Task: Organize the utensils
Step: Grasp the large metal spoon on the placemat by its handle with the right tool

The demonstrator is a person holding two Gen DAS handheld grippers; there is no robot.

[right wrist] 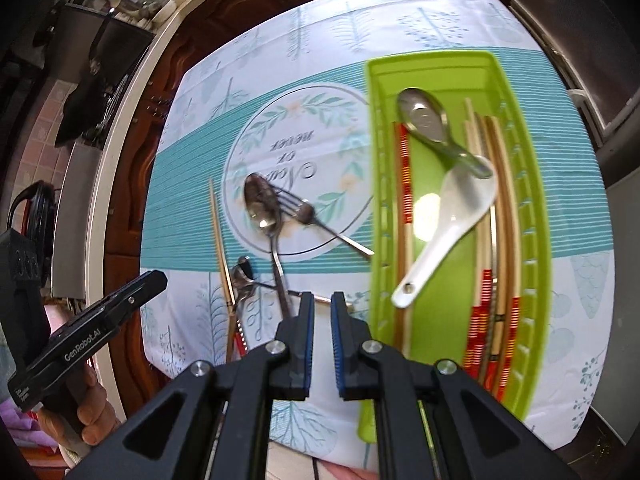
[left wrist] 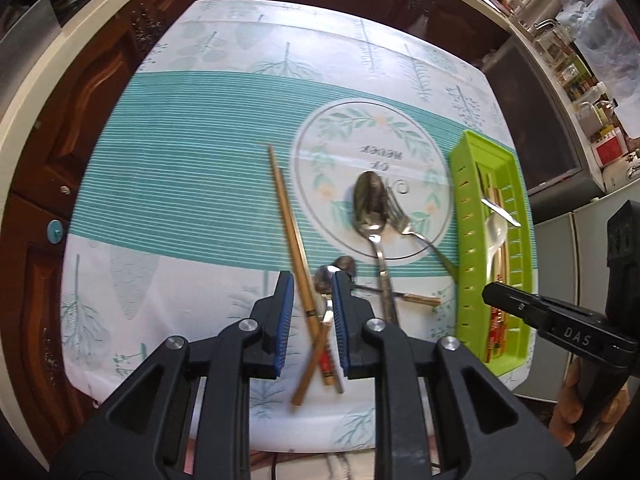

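Note:
My left gripper [left wrist: 312, 280] hovers open over the near side of the table, above a loose pile: a wooden chopstick [left wrist: 286, 208], a red-patterned chopstick [left wrist: 326, 368] and a small metal spoon [left wrist: 325, 276]. Nothing is gripped. A large spoon [left wrist: 370, 200] and a fork [left wrist: 404, 220] lie on the cloth's round print. The green tray [right wrist: 432, 60] holds a metal spoon [right wrist: 424, 120], a white ceramic spoon [right wrist: 452, 208] and several chopsticks [right wrist: 500, 200]. My right gripper [right wrist: 322, 300] hangs at the tray's near left corner, jaws almost together and empty.
The patterned tablecloth [left wrist: 180, 160] covers a small table with dark wooden cabinets [left wrist: 80, 92] close behind and to the left. A shelf of jars and boxes [left wrist: 580, 80] runs along the right. A hand [right wrist: 88, 412] holds the left gripper [right wrist: 154, 280] at the table's left.

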